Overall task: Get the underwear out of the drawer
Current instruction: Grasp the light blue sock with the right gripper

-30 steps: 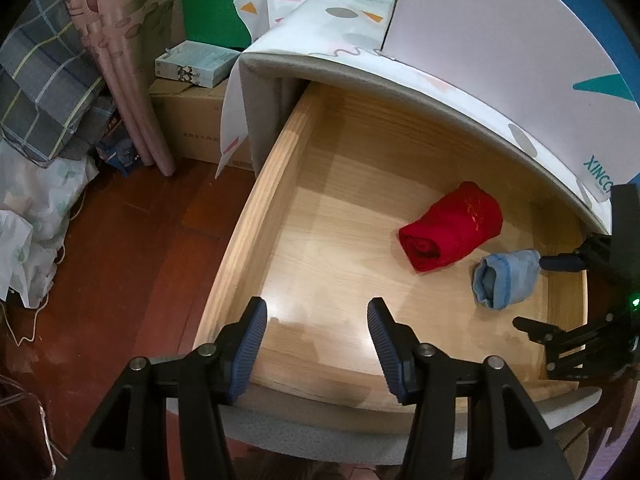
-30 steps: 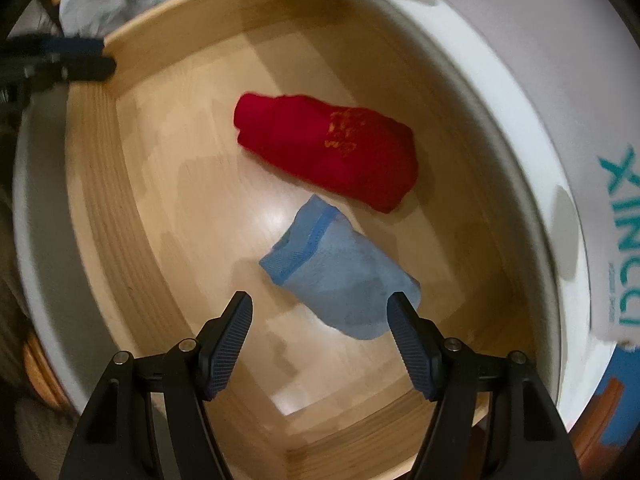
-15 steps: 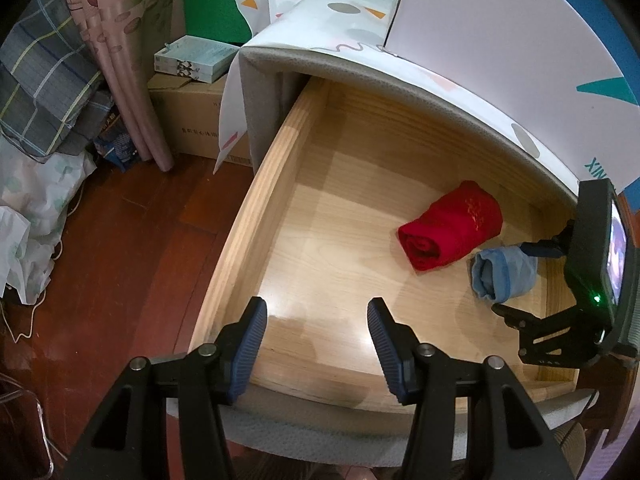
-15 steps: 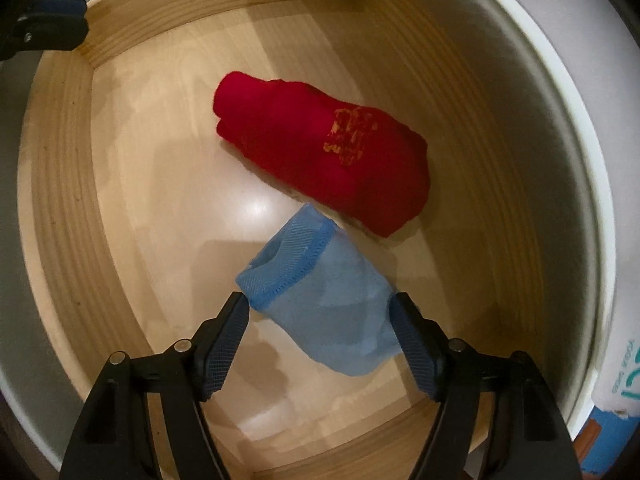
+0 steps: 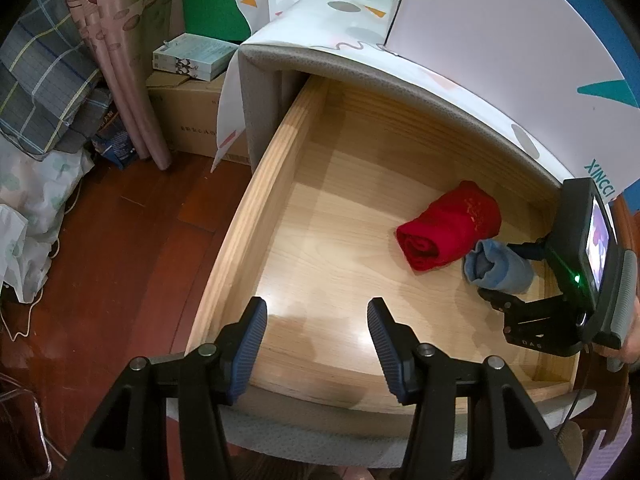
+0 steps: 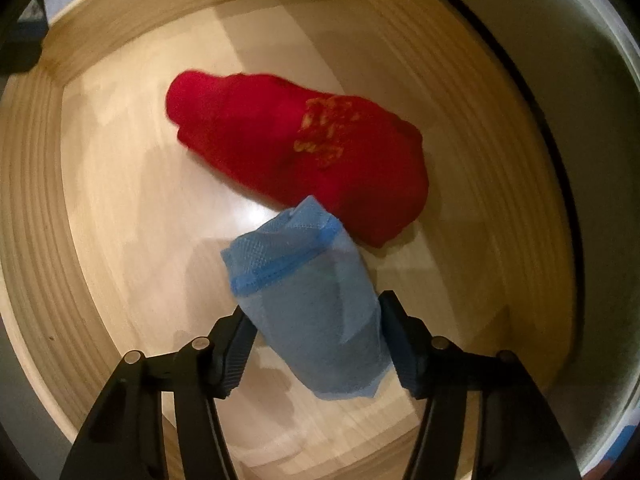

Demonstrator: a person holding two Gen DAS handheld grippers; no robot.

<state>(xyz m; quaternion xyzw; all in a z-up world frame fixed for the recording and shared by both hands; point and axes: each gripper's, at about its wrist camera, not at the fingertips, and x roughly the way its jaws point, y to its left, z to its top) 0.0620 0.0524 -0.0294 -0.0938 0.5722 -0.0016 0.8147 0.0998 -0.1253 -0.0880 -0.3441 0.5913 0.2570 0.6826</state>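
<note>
Now blue underwear (image 6: pixel 312 304) between right fingers (image 6: pixel 236 350).

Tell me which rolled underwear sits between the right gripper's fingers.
The blue underwear, clamped by the right gripper; the red underwear lies beyond it, ungripped.

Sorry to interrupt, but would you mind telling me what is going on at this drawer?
A person is taking rolled underwear out of the open wooden drawer. The right hand-held gripper is closed around the blue roll, which touches the red roll beside it. The left hand-held gripper hovers open over the drawer's front, holding nothing.
</note>
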